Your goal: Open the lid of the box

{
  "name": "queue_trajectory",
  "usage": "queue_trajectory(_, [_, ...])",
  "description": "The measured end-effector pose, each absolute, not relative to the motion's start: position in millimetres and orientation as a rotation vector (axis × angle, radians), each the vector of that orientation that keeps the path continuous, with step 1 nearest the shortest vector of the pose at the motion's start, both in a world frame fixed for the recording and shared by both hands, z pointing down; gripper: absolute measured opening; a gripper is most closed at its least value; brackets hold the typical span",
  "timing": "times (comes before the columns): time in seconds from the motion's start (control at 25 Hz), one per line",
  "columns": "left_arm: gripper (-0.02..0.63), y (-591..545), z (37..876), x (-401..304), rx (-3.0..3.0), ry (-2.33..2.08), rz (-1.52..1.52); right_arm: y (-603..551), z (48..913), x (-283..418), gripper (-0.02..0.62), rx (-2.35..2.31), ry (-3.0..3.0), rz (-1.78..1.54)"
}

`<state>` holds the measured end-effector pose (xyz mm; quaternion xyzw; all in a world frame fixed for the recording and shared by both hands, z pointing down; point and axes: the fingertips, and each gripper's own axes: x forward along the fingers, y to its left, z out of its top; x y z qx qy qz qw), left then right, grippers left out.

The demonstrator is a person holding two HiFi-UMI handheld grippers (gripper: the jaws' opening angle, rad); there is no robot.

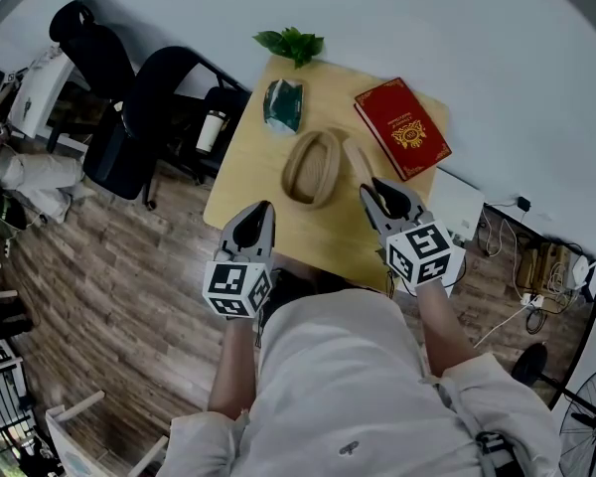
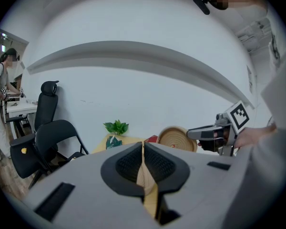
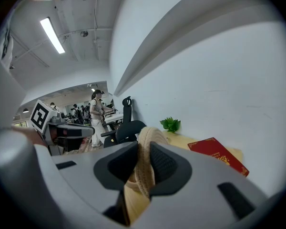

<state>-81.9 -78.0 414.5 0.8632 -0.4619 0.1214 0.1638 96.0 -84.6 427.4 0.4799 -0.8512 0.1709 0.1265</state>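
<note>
lid (image 1: pixel 358 162) held on edge, just right of box (image 1: pixel 288 172)
r gripper (image 1: pixel 371 191) pinches lid rim; l gripper (image 1: pixel 262 211) pressed together, empty, near box.

- Table (image 1: pixel 240 199): pale wood, smooth, matt.
- Box (image 1: pixel 313 167) at the table's middle: tan, looks like rough woven fibre.
- Lid (image 3: pixel 147 137): same coiled weave.
- Book (image 1: pixel 402 127) on the table's far right: red cover, faint sheen.
- Floor (image 1: pixel 109 266) beside the table: brown wood planks.

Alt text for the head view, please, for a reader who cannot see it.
Seen from above, the right gripper holds a woven lid on edge beside the open oval woven box on a small wooden table. The left gripper hovers shut at the near edge; a red book, green pouch and plant lie beyond.
</note>
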Motion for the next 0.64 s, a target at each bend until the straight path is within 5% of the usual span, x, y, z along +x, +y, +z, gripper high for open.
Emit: queue_trajectory(0.64, [0.017,-76.2,413.1,-77.6,2.467,-1.317,0.351,-84.2,428.4,97.8,0.08,1.38,-2.482,0.509])
